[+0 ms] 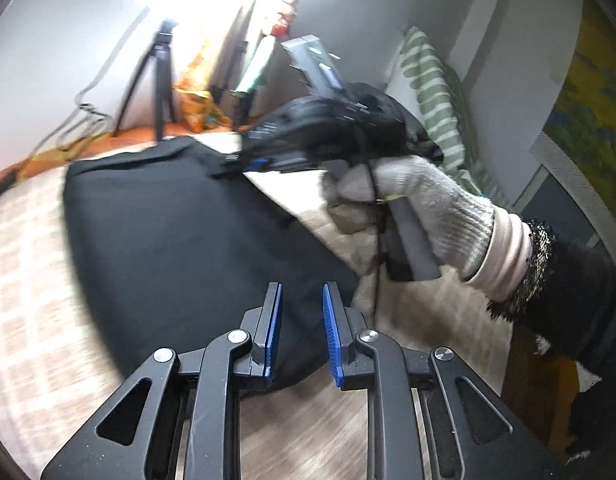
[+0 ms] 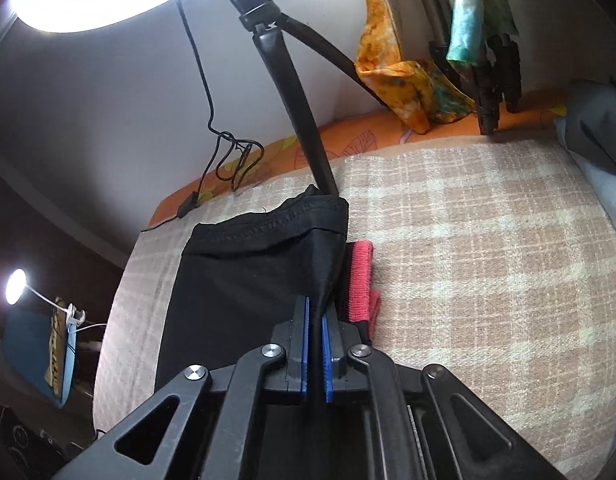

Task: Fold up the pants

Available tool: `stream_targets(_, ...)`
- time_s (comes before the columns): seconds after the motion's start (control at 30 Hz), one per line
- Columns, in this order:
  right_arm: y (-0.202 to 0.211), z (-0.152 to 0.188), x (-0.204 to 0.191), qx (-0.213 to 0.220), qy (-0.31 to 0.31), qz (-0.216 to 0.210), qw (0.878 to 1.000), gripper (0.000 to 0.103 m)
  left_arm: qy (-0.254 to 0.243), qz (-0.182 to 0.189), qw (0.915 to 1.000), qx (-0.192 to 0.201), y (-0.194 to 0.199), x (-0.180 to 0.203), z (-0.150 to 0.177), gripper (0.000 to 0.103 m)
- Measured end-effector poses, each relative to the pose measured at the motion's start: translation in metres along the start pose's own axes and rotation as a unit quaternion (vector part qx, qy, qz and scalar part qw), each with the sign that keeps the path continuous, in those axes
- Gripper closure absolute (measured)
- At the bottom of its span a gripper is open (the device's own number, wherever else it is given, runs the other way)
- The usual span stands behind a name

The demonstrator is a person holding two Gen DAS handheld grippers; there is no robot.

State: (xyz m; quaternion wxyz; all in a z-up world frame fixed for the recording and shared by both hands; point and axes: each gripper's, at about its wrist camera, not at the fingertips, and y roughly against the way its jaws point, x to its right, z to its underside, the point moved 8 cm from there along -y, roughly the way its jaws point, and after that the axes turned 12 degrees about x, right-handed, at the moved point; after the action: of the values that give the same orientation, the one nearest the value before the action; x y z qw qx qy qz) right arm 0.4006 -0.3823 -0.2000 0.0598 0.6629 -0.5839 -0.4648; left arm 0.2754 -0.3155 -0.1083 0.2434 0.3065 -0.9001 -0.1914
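Black pants (image 1: 179,232) lie on the plaid bed blanket (image 2: 488,280), near the ring-light tripod (image 2: 299,112) and cable. Right claw (image 2: 316,344) clenched on a pinch of pants fabric by the waistband, a red cloth (image 2: 360,280) just beside; left claw (image 1: 301,332) released, holding nothing. Risk: thin pinch slipping, or fabric snagging the tripod leg.

Both grippers, left gripper (image 1: 302,332) and right gripper (image 2: 316,344), are black linkage frames with silver round screws and ribbed blue pads on their fingers (image 1: 272,332); the right hand (image 1: 412,208) wears a grey knit glove, pale ribbed cuff, fuzzy black sleeve
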Motion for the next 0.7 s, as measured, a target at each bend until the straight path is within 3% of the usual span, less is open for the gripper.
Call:
stream_targets(0.07,0.001,0.001,0.003,-0.002,0.008,0.011,1.000,0.099,-0.009,-0.033,0.9994,-0.003,0.007,-0.018,0.002,0.084)
stream_targets(0.13,0.004,-0.001,0.002,0.000,0.022,0.027,0.999,0.096,-0.003,-0.056,0.9984,-0.002,-0.012,-0.046,-0.001,0.084)
stream_targets(0.23,0.011,-0.006,-0.002,0.014,0.069,0.064,0.995,0.086,0.016,-0.090,0.9958,0.002,-0.015,-0.074,-0.003,0.084)
stream_targets(0.3,0.018,-0.011,-0.010,0.024,0.102,0.077,0.991,0.078,0.029,-0.107,0.9939,0.004,-0.018,-0.089,-0.005,0.076)
stream_targets(0.33,0.020,-0.012,-0.012,0.026,0.106,0.075,0.991,0.065,0.036,-0.110,0.9933,0.005,-0.018,-0.094,-0.005,0.072)
stream_targets(0.37,0.023,-0.013,-0.015,0.025,0.113,0.075,0.990,0.056,0.046,-0.110,0.9928,0.004,-0.020,-0.100,-0.006,0.059)
stream_targets(0.4,0.023,-0.013,-0.016,0.021,0.116,0.073,0.990,0.053,0.059,-0.110,0.9922,0.003,-0.021,-0.106,-0.007,0.051)
stream_targets(0.57,0.020,0.001,-0.010,-0.019,0.108,0.053,0.993,0.029,0.164,-0.091,0.9823,0.006,-0.025,-0.141,-0.008,0.049)
stream_targets(0.7,0.016,0.012,0.005,-0.039,0.056,0.020,0.997,0.028,0.220,-0.073,0.9728,0.003,-0.032,-0.162,-0.003,0.049)
